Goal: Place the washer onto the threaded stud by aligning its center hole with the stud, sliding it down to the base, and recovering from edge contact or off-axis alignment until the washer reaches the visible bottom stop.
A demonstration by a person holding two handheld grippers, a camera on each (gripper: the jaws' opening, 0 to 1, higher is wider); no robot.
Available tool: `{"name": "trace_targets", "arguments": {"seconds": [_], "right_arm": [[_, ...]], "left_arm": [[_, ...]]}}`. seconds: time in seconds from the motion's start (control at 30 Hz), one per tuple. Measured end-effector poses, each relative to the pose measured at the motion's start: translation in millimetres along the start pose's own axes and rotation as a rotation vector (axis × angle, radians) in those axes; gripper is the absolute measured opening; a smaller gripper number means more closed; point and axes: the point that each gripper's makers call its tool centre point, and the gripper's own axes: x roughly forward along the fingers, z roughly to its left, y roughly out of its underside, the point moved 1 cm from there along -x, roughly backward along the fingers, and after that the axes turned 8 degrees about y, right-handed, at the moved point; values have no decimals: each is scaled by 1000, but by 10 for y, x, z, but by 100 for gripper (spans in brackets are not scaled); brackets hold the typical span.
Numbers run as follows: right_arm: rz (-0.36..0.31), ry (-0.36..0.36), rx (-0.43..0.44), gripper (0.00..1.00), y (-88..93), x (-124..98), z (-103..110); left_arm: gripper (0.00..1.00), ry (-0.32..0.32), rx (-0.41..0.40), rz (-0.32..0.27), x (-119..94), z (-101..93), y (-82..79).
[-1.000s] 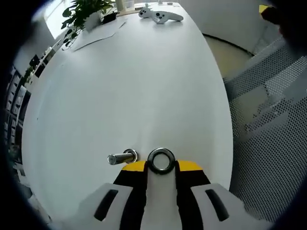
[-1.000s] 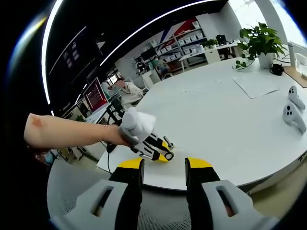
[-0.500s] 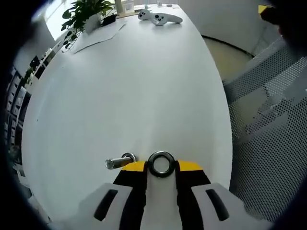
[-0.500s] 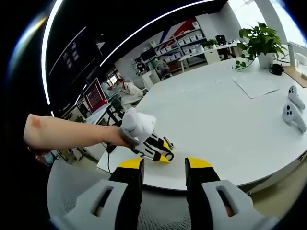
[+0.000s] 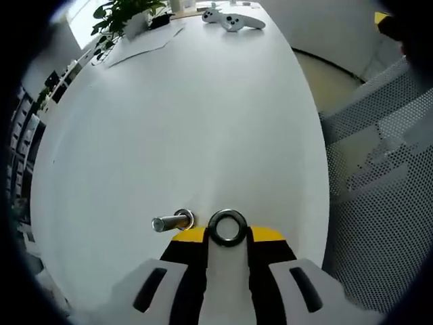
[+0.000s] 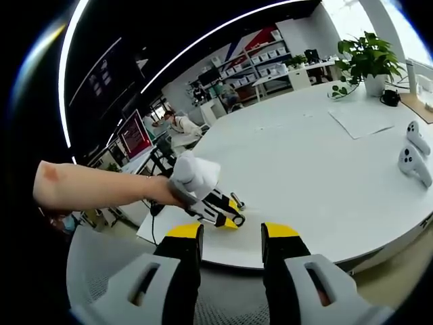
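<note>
My left gripper (image 5: 227, 237) is shut on a metal washer (image 5: 212, 229), gripped at its lower edge between the yellow-tipped jaws and held face-on to the camera just above the white table (image 5: 203, 122). The steel threaded stud (image 5: 172, 222) stands just left of the washer, apart from it, its shaft pointing left in this view. In the right gripper view a person's arm reaches in from the left with the left gripper (image 6: 233, 218) by the stud (image 6: 238, 201) near the table edge. My right gripper (image 6: 232, 233) hangs open and empty off the table's near edge.
Two white controllers (image 5: 233, 20) (image 6: 414, 156), a paper sheet (image 5: 139, 46) and a potted plant (image 6: 369, 61) lie at the table's far side. Perforated grey mesh (image 5: 379, 203) runs along the table's right edge. Desks, shelves and seated people fill the background.
The left view has wobbled slightly and come back; the washer stays just right of the stud. Nothing has moved in the right gripper view.
</note>
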Motion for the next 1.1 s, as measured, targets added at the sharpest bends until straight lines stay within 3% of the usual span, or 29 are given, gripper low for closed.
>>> {"name": "trace_targets", "arguments": {"seconds": [0.6, 1.1], "right_arm": [[4, -2, -2, 37, 8, 4, 7], [3, -2, -2, 37, 2, 4, -1]], "left_arm": [[19, -23, 28, -14, -51, -32, 35], [19, -58, 1, -66, -368, -2, 88]]}}
